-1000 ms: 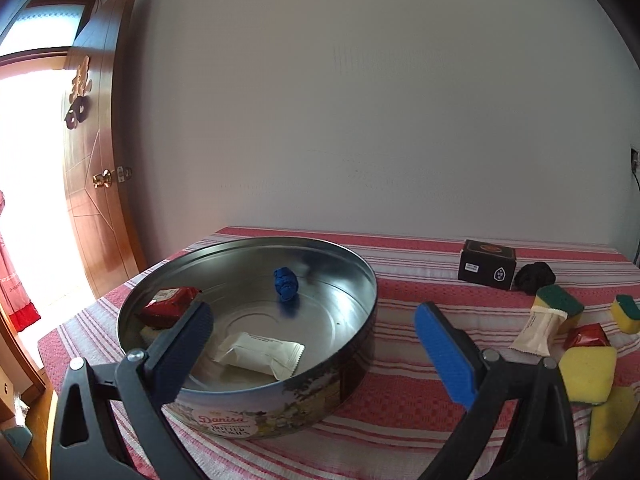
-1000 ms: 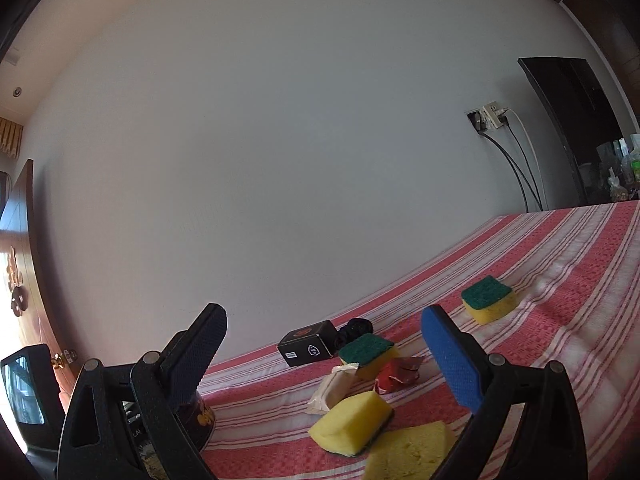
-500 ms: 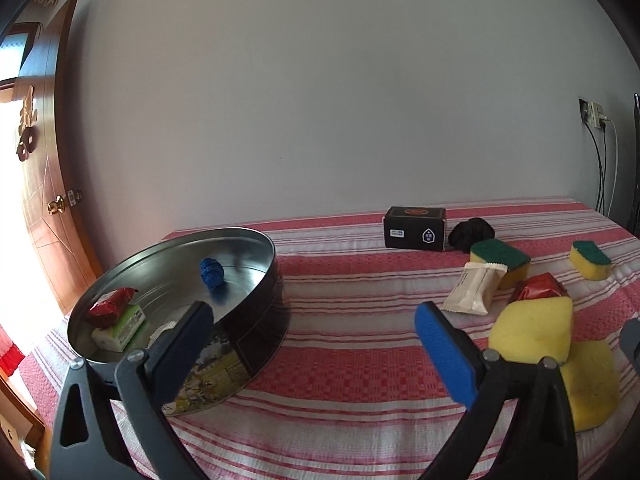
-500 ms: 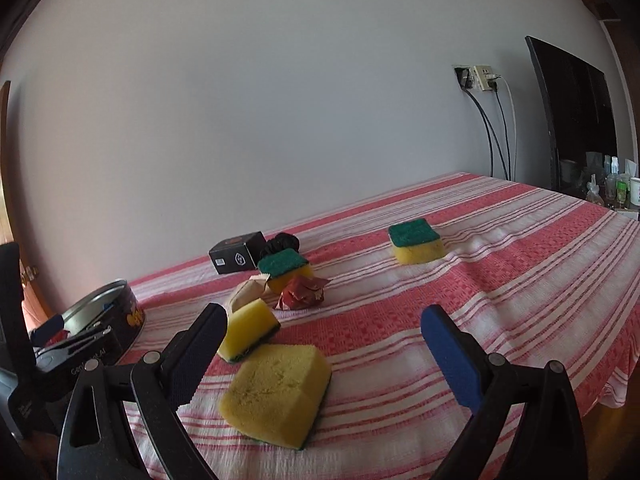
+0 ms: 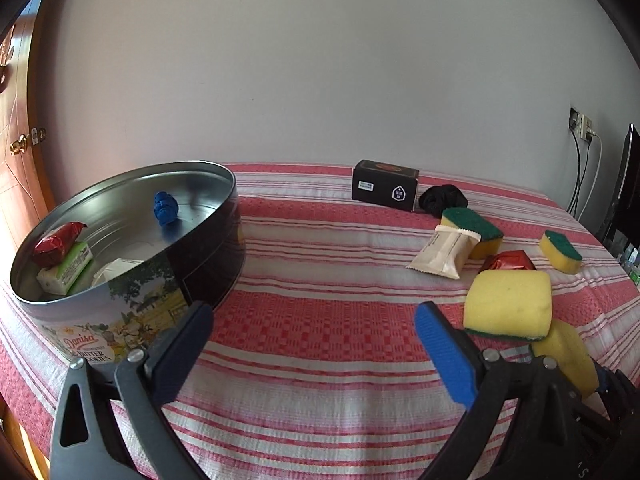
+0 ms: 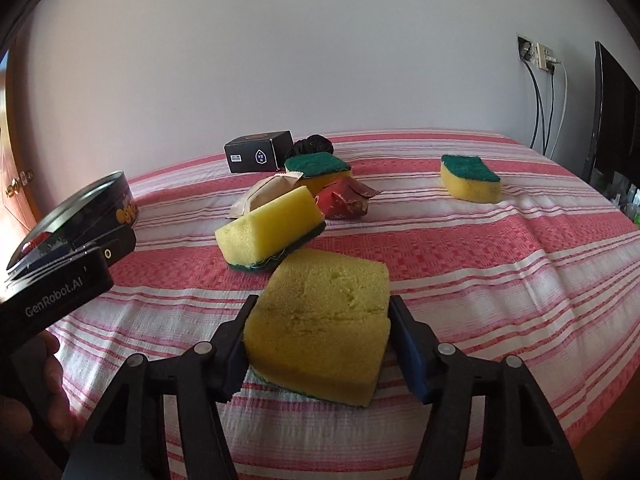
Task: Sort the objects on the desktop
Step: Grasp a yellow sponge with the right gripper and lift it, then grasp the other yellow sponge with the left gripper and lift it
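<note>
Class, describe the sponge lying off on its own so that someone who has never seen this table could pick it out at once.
Start at the red-and-white striped tablecloth and find the cluster of sponges and wrappers in front of the black box. Look right of that cluster, towards the wall socket side: the lone sponge lies there. Unlike the others, it touches nothing, and its green scouring side faces up.
</note>
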